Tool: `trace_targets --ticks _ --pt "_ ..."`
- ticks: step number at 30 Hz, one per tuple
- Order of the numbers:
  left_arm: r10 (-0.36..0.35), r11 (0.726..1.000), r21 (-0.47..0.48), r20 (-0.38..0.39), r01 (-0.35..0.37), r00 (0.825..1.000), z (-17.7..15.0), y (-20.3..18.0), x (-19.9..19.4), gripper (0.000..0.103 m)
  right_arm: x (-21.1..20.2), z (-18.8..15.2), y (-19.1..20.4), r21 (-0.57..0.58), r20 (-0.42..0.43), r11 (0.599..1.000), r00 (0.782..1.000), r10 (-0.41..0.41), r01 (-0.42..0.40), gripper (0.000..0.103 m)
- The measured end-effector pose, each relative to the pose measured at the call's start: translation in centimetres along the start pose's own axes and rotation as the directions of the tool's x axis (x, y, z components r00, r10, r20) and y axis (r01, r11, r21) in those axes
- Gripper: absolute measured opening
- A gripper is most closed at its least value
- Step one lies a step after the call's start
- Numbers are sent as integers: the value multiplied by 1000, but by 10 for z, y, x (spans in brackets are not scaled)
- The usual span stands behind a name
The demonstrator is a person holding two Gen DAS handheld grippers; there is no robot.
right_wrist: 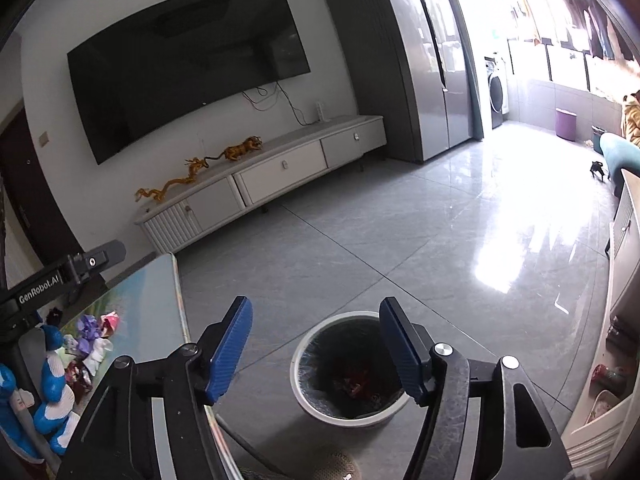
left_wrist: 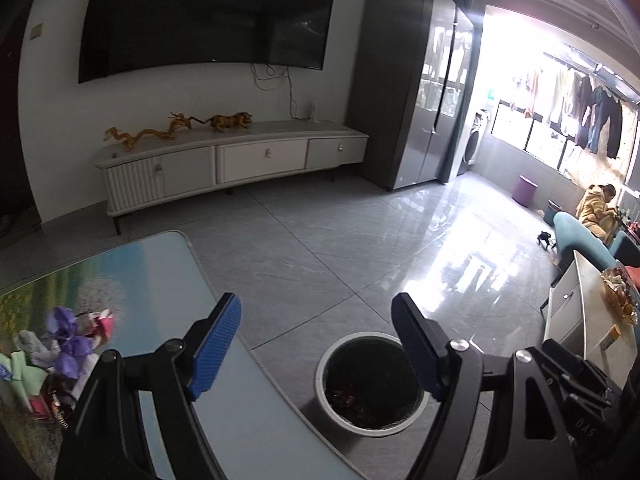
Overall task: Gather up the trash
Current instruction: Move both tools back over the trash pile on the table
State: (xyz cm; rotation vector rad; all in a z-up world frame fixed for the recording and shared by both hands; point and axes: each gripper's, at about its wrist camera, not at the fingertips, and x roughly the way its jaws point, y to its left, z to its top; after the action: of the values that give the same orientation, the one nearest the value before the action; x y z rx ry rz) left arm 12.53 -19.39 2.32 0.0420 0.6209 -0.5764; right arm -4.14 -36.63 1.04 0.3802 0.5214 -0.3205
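My ribbed blue-padded right gripper (right_wrist: 316, 350) gapes empty above the round white bin (right_wrist: 352, 420) holding what seems crumpled reddish trash (right_wrist: 354, 380).

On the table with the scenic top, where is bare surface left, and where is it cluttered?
Bare: the table's far end and the strip along its edge beside the bin. Crowded: the near left, where crumpled wrappers pile up. Both the left gripper and right gripper are open and empty.

Open floor (right_wrist: 400, 240) around the bin (right_wrist: 304, 396); table edge (right_wrist: 180, 304) close on its left.
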Motion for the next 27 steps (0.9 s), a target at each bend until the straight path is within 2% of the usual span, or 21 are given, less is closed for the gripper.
trace_targets --ticks 3,6,14,20,27 --pt "62 998 -20 30 -62 998 -10 22 -31 77 -10 3 16 -12 32 998 998 56 -55 66" --pt "125 992 -29 60 -124 990 -21 40 -62 77 -20 4 33 -33 52 995 994 101 -99 72" --pt "273 961 -85 127 -264 953 -42 100 -126 77 -36 1 73 -116 77 973 975 207 -197 74" --pt "345 933 -149 104 -329 933 -54 156 -154 77 -38 2 97 -163 66 955 963 261 -248 74" --pt "444 880 -213 47 -425 895 -81 227 -161 77 -20 -8 133 -220 -9 928 952 305 -300 74"
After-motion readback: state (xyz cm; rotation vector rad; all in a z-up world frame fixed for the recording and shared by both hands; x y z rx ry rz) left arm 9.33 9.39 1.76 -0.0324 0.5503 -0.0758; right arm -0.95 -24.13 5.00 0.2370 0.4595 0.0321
